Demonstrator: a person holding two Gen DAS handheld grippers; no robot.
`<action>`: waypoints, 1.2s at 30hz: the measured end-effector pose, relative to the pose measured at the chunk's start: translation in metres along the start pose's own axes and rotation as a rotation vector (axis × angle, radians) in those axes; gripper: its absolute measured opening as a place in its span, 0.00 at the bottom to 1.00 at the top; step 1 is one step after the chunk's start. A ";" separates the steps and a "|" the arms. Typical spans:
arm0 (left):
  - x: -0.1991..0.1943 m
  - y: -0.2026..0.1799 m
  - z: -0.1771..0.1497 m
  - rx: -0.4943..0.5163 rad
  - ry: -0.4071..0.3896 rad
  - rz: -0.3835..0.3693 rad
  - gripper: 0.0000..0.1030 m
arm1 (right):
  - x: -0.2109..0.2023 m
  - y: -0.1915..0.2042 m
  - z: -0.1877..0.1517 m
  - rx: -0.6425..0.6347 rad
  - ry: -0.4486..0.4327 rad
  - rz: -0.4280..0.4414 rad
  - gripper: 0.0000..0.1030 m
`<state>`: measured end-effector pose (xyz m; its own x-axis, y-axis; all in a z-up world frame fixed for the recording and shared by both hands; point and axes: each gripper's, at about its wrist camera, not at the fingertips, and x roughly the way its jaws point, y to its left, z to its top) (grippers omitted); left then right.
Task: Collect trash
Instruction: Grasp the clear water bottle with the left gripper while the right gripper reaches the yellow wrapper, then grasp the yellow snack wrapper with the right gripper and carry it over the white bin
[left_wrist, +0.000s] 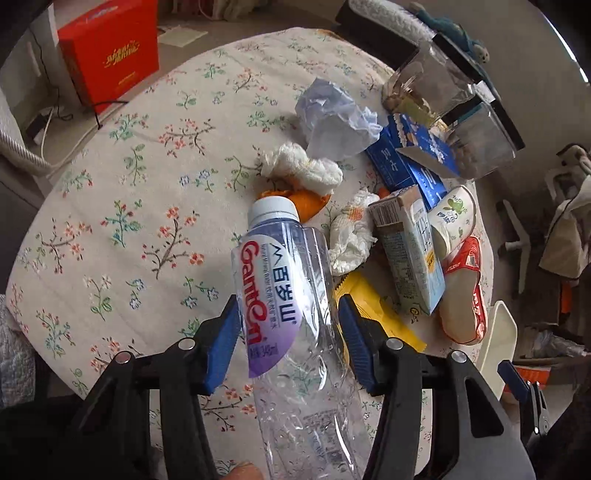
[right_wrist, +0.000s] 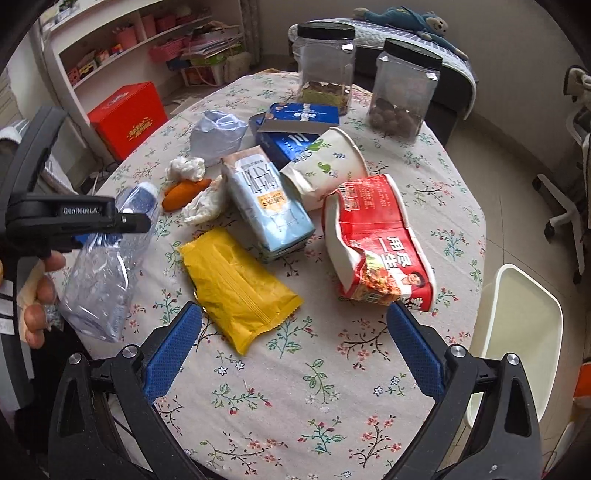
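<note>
My left gripper (left_wrist: 290, 332) is shut on a clear crumpled water bottle (left_wrist: 284, 295) with a purple label, its blue pads pressing both sides. In the right wrist view that bottle (right_wrist: 107, 273) hangs above the table's left edge. My right gripper (right_wrist: 295, 332) is open above the floral tablecloth (right_wrist: 295, 406) with nothing between its fingers. Just ahead of it lie a yellow packet (right_wrist: 236, 288) and a crushed red noodle cup (right_wrist: 376, 240). Behind them are a pale blue carton (right_wrist: 266, 206), a paper cup (right_wrist: 325, 166), blue boxes (right_wrist: 295, 125), crumpled paper (right_wrist: 218, 136), tissues (right_wrist: 184, 168) and orange peel (right_wrist: 184, 194).
A white bin (right_wrist: 517, 332) stands off the table's right edge. Two black-lidded clear jars (right_wrist: 325, 62) (right_wrist: 402, 92) stand at the far side. On the floor to the left is a red box (right_wrist: 129, 118), with shelves behind it. A person's fingers (right_wrist: 40, 291) hold the left gripper.
</note>
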<state>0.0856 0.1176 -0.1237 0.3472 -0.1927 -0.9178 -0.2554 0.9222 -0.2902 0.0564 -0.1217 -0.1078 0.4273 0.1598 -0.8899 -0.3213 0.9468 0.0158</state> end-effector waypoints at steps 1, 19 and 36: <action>-0.011 -0.002 0.006 0.033 -0.033 0.014 0.50 | 0.006 0.008 0.000 -0.022 0.013 0.010 0.92; -0.002 0.015 0.036 0.110 -0.037 0.007 0.50 | 0.091 0.065 0.020 -0.135 0.181 0.018 0.45; -0.022 0.010 0.038 0.141 -0.108 -0.009 0.50 | 0.031 0.048 0.041 -0.031 0.035 0.176 0.12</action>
<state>0.1096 0.1441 -0.0965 0.4461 -0.1710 -0.8785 -0.1255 0.9599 -0.2506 0.0892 -0.0602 -0.1156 0.3326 0.3116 -0.8901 -0.4144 0.8961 0.1589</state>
